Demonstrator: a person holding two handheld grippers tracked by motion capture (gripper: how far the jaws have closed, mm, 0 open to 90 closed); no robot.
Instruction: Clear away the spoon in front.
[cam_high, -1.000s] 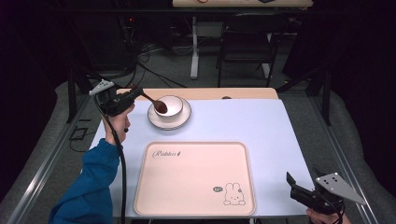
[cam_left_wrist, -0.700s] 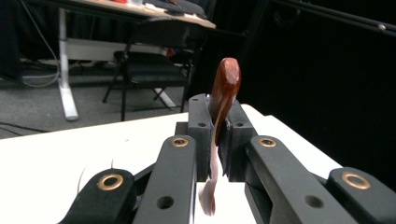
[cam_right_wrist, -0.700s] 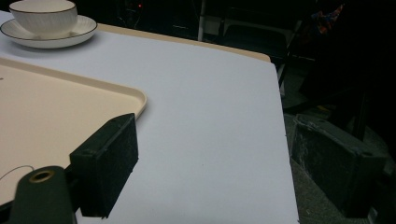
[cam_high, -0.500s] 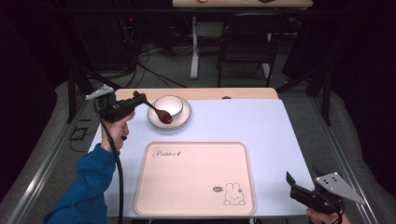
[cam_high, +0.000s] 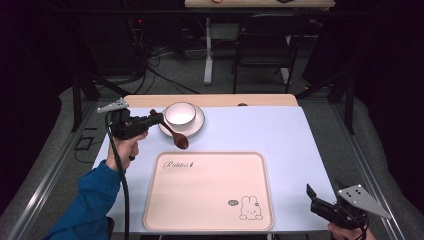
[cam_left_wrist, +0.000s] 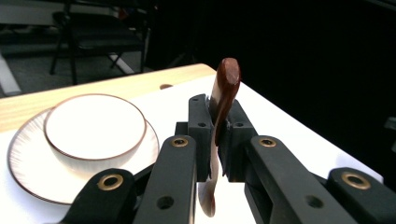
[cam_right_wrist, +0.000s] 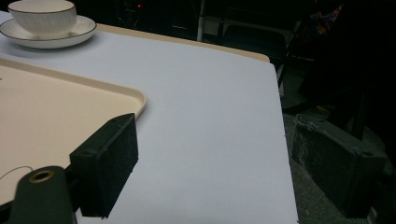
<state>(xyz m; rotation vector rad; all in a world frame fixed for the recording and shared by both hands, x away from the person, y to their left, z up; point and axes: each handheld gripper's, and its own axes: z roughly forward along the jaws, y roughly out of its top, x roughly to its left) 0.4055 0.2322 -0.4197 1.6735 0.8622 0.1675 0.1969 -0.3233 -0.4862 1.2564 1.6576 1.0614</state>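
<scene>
My left gripper (cam_high: 157, 119) is at the table's left, shut on the handle of a brown wooden spoon (cam_high: 176, 136). The spoon slants down, its bowl end hanging over the table between the saucer (cam_high: 198, 127) and the tray (cam_high: 210, 192). In the left gripper view the spoon (cam_left_wrist: 225, 81) stands pinched between the two pads, handle tip up. A white bowl (cam_high: 180, 113) with a brown rim sits on the saucer, just right of the gripper. My right gripper (cam_high: 316, 202) is at the near right corner, open and holding nothing; its pads (cam_right_wrist: 108, 161) stand wide apart over the white mat.
A cream tray with a rabbit drawing (cam_high: 248, 207) lies on the near half of the white mat (cam_high: 260, 132). The bowl (cam_right_wrist: 43, 13) and saucer (cam_right_wrist: 49, 36) show far off in the right gripper view. Beyond the table stand a chair (cam_high: 262, 47) and cables.
The left gripper has moved a little toward the near side and carried the spoon out of the bowl, past the saucer's front rim. The right gripper has stayed put.
</scene>
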